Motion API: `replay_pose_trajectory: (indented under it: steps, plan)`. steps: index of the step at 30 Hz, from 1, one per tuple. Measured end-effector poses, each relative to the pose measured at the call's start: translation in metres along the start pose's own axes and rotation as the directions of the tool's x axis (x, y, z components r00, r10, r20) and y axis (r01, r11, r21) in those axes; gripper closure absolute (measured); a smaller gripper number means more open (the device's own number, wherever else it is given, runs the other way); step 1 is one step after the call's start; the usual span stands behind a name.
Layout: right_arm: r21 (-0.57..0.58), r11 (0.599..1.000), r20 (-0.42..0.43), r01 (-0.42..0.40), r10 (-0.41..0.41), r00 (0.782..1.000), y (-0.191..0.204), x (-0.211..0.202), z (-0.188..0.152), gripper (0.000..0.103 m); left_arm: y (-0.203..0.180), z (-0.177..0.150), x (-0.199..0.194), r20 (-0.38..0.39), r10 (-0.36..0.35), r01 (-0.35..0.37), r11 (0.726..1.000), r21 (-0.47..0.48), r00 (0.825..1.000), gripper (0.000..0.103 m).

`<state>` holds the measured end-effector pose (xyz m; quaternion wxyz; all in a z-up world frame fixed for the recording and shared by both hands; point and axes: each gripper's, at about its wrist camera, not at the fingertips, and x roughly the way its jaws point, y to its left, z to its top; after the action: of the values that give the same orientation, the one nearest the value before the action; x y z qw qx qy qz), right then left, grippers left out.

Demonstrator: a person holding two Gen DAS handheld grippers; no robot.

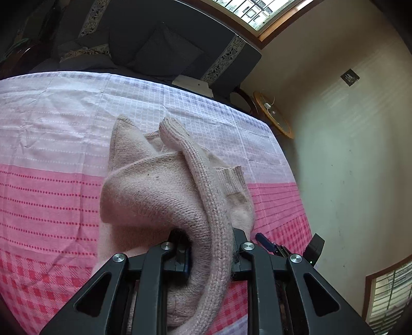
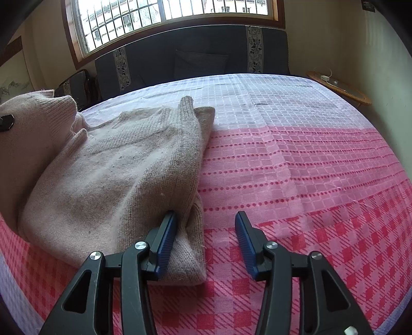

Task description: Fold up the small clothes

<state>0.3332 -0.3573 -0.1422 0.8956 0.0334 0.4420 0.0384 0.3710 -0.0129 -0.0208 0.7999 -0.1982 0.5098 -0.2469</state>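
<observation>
A small pale pink knit sweater [image 1: 154, 185] lies on a pink and white checked cloth [image 1: 46, 201]. My left gripper [image 1: 209, 247] is shut on a bunched fold of the sweater and lifts it above the cloth. In the right wrist view the sweater [image 2: 108, 175] lies left of centre, its left part raised. My right gripper [image 2: 206, 232] is open. Its left finger [image 2: 164, 232] rests on the sweater's near right edge and its right finger [image 2: 247, 237] is over bare cloth [image 2: 296, 180].
A dark sofa [image 2: 206, 56] with patterned bands stands behind the cloth, under a barred window [image 2: 164, 15]. A round wooden side table [image 2: 337, 85] stands at the far right by the wall. My right gripper's tip [image 1: 267, 242] shows beside the left one.
</observation>
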Motion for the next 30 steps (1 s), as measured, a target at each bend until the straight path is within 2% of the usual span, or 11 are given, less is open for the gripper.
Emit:
replay_pose_trajectory:
  steps: [7,12,14,17,20,21,22,23,26,28,30]
  plan:
    - [0.043,0.997,0.005,-0.062,0.062,0.998,-0.008,-0.004,-0.001,0.057,-0.04,-0.005,0.054,-0.011,0.033,-0.033,0.998,0.046,0.999,0.084]
    - [0.035,0.997,0.005,-0.062,0.062,0.998,-0.006,-0.005,-0.001,0.057,-0.058,-0.014,0.081,-0.002,0.058,-0.057,0.994,0.095,0.998,0.083]
    - [0.035,0.997,0.005,-0.067,0.067,0.998,-0.006,-0.004,-0.001,0.057,-0.064,-0.018,0.091,-0.006,0.07,-0.069,0.99,0.119,0.998,0.08]
    - [0.048,0.995,0.004,-0.091,0.091,0.996,-0.009,-0.005,0.0,0.057,-0.067,-0.022,0.102,-0.011,0.046,-0.044,0.99,0.137,0.999,0.076]
    - [0.083,0.985,0.024,-0.152,0.15,0.988,-0.018,-0.008,0.002,0.057,-0.07,-0.024,0.107,-0.035,-0.041,0.045,0.991,0.124,0.999,0.067]
    - [0.104,0.979,0.035,-0.174,0.171,0.985,-0.022,-0.01,0.002,0.057,-0.069,-0.023,0.105,-0.048,-0.119,0.123,0.987,0.101,0.992,0.067]
    - [0.126,0.973,0.048,-0.195,0.191,0.98,-0.028,-0.012,0.002,0.057,-0.069,-0.022,0.105,-0.062,-0.196,0.2,0.977,0.071,0.979,0.062]
    - [0.148,0.965,0.066,-0.216,0.208,0.976,-0.033,-0.016,0.001,0.057,-0.07,-0.021,0.102,-0.067,-0.24,0.244,0.969,0.051,0.968,0.057]
    - [0.223,0.928,0.131,-0.298,0.274,0.953,-0.048,-0.029,-0.002,0.056,-0.077,-0.021,0.082,-0.024,-0.277,0.278,0.956,0.089,0.961,0.055]
    - [0.257,0.877,0.164,-0.406,0.374,0.913,-0.054,-0.036,-0.002,0.055,-0.076,-0.022,0.065,-0.006,-0.326,0.324,0.94,0.109,0.946,0.055]
    - [0.273,0.821,0.161,-0.501,0.474,0.866,-0.054,-0.037,0.001,0.055,-0.067,-0.024,0.044,0.067,-0.308,0.297,0.945,0.138,0.949,0.049]
